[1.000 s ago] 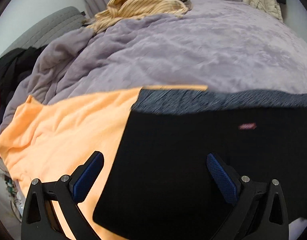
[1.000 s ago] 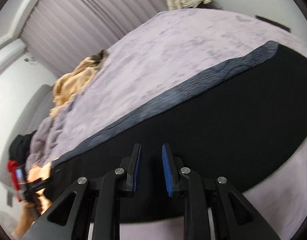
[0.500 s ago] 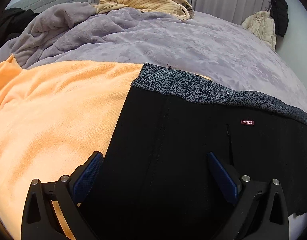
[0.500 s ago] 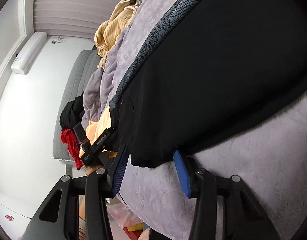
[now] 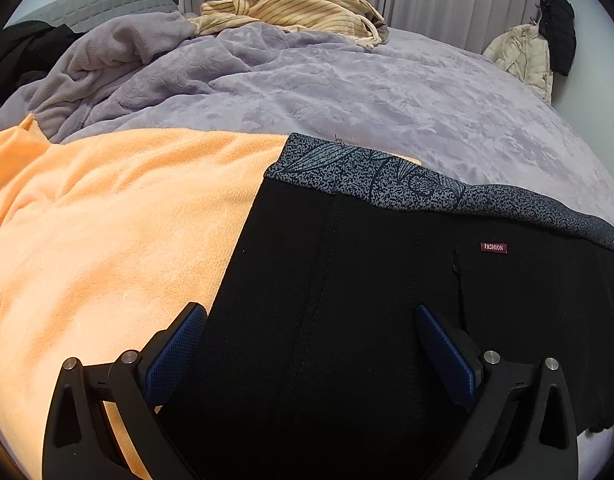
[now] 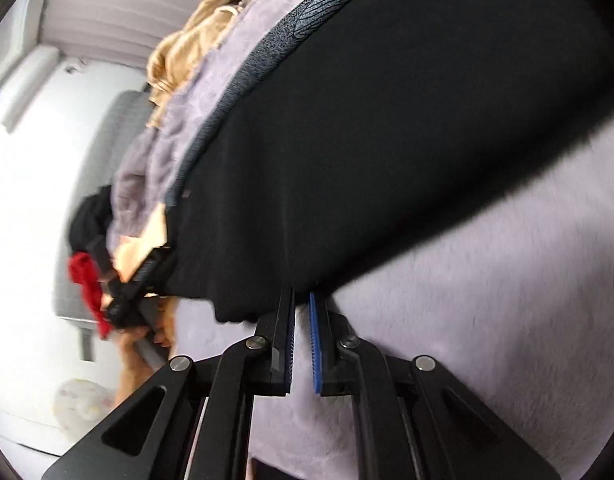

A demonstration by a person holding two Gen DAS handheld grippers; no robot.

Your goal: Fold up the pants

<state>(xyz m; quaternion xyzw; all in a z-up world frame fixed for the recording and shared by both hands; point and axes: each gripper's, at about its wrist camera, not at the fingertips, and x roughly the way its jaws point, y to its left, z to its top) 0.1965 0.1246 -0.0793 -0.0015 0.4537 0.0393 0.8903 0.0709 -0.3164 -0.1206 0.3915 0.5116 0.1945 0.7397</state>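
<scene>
The black pants [image 5: 387,300] lay spread on the bed [image 5: 387,92], partly over an orange towel [image 5: 107,232], apparently not yet folded. The right gripper [image 6: 302,300] had just closed its jaws, pinching the pants' near edge; the left gripper [image 5: 307,332] hovered with jaws spread.

Bed surroundings, both wrist views.
Lilac blanket [image 5: 387,92] covers the bed; orange towel [image 5: 99,232] at left of frame; striped beige garment [image 5: 291,8] upper centre; cream jacket [image 5: 523,56] upper right; red cloth [image 6: 87,280] at left.
</scene>
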